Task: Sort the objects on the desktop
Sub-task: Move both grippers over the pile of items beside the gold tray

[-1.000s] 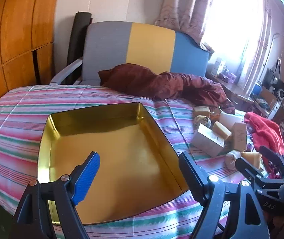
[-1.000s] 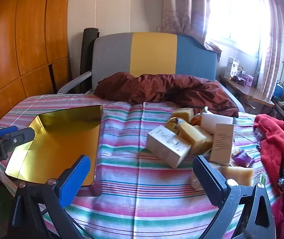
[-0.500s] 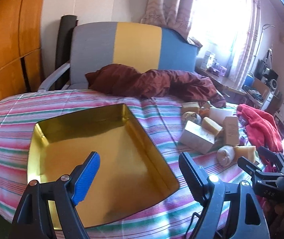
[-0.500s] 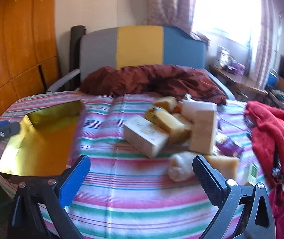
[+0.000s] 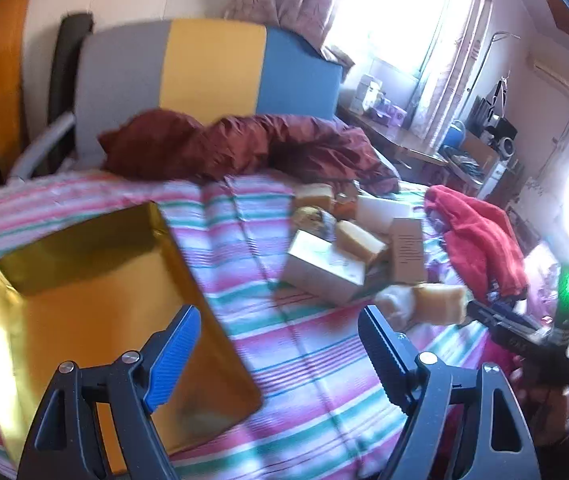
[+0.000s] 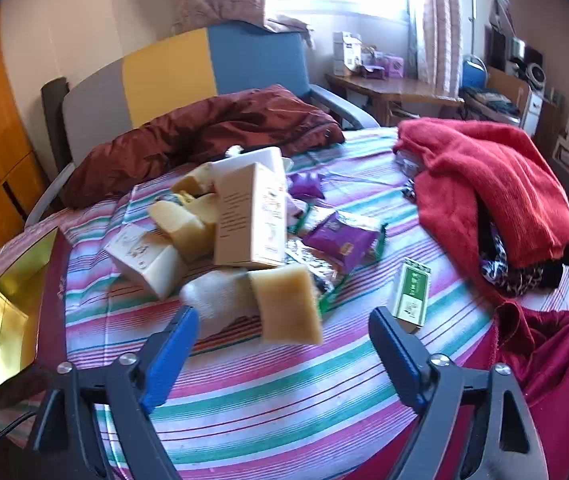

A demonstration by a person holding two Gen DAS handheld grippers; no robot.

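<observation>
A gold tray lies on the striped bed, below and left of my left gripper, which is open and holds nothing. A pile of objects sits further right: a flat beige carton, soap-like yellow blocks and a tall beige box. My right gripper hovers just in front of a yellow sponge block and a white roll. Its jaws are closing, with the block's near end between the fingertips and the pads clear of it. A purple packet and a green box lie to the right.
A maroon quilt is bunched against the grey, yellow and blue headboard. A red garment covers the bed's right side. The gold tray sits at the bed's left edge. A cluttered desk stands under the window.
Both grippers have swung to the right. The right one has come up close to the pile and its jaws have narrowed. The tray has slid toward the left of both views.
</observation>
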